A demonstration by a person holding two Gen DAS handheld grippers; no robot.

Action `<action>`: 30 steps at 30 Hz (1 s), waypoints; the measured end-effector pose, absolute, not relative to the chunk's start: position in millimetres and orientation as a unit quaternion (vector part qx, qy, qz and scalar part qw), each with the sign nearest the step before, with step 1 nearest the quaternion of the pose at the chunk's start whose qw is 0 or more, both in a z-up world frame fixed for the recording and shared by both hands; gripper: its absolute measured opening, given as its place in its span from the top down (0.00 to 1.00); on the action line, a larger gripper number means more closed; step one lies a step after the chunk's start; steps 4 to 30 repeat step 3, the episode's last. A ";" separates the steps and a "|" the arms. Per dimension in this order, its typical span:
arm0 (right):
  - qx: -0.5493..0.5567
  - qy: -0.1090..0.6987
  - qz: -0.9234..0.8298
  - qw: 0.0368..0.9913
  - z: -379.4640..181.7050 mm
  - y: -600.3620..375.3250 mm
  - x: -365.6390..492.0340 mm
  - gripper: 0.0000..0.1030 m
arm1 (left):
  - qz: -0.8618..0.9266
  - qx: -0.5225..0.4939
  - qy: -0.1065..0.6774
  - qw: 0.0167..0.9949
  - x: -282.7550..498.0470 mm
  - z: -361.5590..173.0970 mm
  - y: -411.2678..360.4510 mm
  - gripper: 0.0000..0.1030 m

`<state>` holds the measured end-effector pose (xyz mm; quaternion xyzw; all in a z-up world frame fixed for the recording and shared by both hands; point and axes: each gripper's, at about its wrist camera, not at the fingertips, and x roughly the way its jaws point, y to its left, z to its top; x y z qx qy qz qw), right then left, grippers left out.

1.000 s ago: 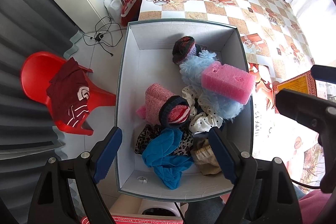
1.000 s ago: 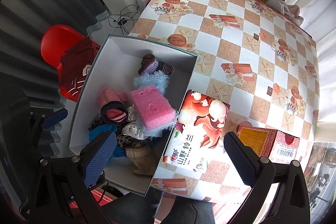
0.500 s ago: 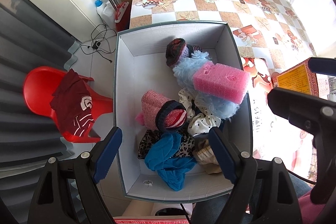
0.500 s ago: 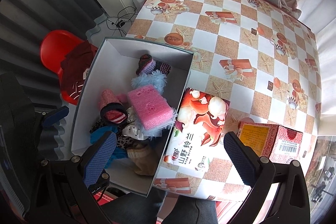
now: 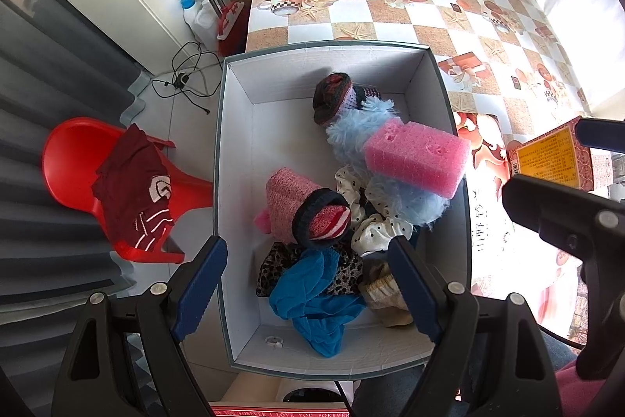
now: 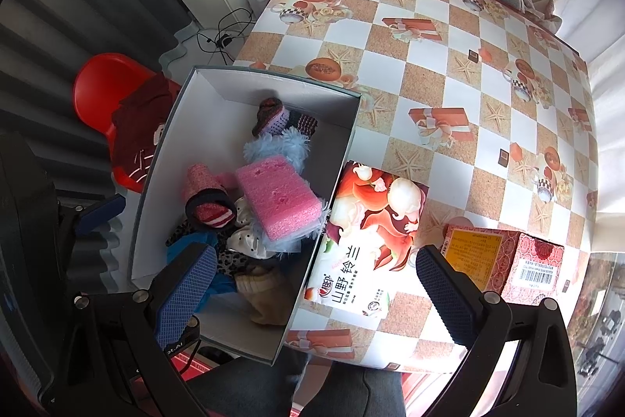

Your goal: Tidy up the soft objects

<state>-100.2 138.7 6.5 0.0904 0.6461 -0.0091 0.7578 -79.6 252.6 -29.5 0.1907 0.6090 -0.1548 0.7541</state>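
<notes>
left tool [image 5: 308,276] apart, empty | right tool [image 6: 312,284] apart, empty | sponge [image 5: 416,158] atop pile in box [image 5: 234,182]: light, squashy, pinch long sides | socks [image 5: 308,212] limp, grab bunched

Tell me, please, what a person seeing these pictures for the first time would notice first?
Probably the pink foam block, lying on a fluffy light blue item among the soft things piled in the white box. Next, the red chair left of the box, draped with a dark red garment, and the checkered tablecloth beyond.
</notes>
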 end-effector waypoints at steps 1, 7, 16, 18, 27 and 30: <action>0.091 0.647 -0.009 0.757 6.2 138.6 -100.4 0.00 | -0.166 0.176 0.603 0.760 -79.9 -26.4 254.6 0.16; 0.093 0.646 -0.008 0.757 6.6 137.4 -101.6 0.00 | -0.185 0.143 0.599 0.766 -78.4 -20.0 258.3 0.16; 0.093 0.646 -0.008 0.757 6.6 137.4 -101.6 0.00 | -0.185 0.143 0.599 0.766 -78.4 -20.0 258.3 0.16; 0.093 0.646 -0.008 0.757 6.6 137.4 -101.6 0.00 | -0.185 0.143 0.599 0.766 -78.4 -20.0 258.3 0.16; 0.093 0.646 -0.008 0.757 6.6 137.4 -101.6 0.00 | -0.185 0.143 0.599 0.766 -78.4 -20.0 258.3 0.16; 0.093 0.646 -0.008 0.757 6.6 137.4 -101.6 0.00 | -0.185 0.143 0.599 0.766 -78.4 -20.0 258.3 0.16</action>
